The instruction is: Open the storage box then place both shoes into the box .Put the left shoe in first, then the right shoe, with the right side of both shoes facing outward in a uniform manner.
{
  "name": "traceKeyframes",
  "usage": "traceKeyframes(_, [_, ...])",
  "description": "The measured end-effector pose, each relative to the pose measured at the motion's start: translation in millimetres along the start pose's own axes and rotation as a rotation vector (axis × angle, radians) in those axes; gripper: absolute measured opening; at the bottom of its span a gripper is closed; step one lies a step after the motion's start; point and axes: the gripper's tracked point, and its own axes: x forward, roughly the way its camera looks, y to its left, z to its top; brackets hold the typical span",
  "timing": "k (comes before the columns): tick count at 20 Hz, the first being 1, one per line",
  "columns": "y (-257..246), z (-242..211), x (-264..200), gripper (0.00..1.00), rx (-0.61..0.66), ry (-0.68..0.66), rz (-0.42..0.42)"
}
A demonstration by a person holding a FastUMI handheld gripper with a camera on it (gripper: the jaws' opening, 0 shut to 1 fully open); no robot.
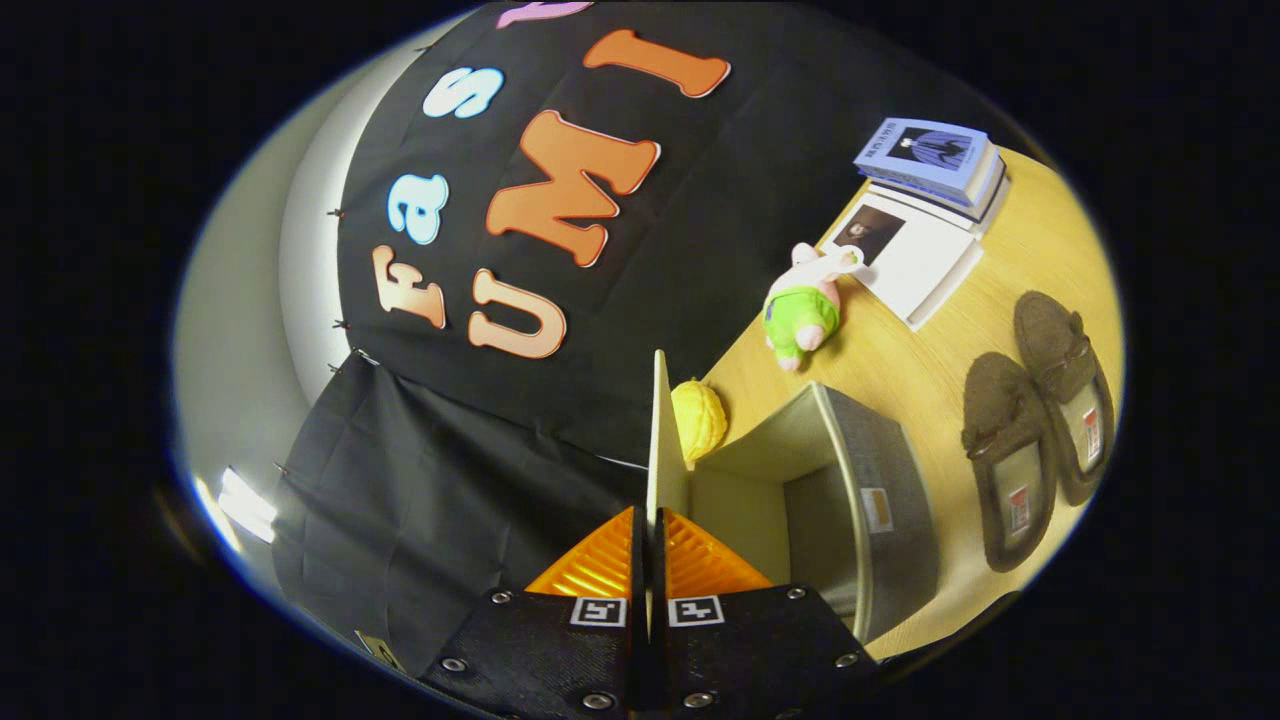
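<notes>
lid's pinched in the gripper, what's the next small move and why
Probably swing the lid a bit further back, then let go. The gripper is shut on its thin edge, holding it upright; the storage box already gapes open, and both shoes wait on the table beyond.

Dim, tilted fisheye view — edges bowed, glare on the pale wall [235,505].

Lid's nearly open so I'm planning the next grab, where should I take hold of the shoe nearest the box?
With the gripper shut on the box lid, the near shoe lies flat on the table, opening upward. Probably come from above and pinch one side wall of the collar, one jaw inside, one outside; that raised thin rim suits narrow jaws.
</notes>
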Motion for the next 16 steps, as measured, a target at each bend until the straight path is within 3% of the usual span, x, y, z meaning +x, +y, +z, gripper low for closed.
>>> traceKeyframes(11, [92.9, -52.7, 59.6, 0.03, -0.225, 0.064, 0.013])
traceKeyframes(16, [114.0, -93.9, 88.0, 0.10, -0.309, 0.133, 0.023])
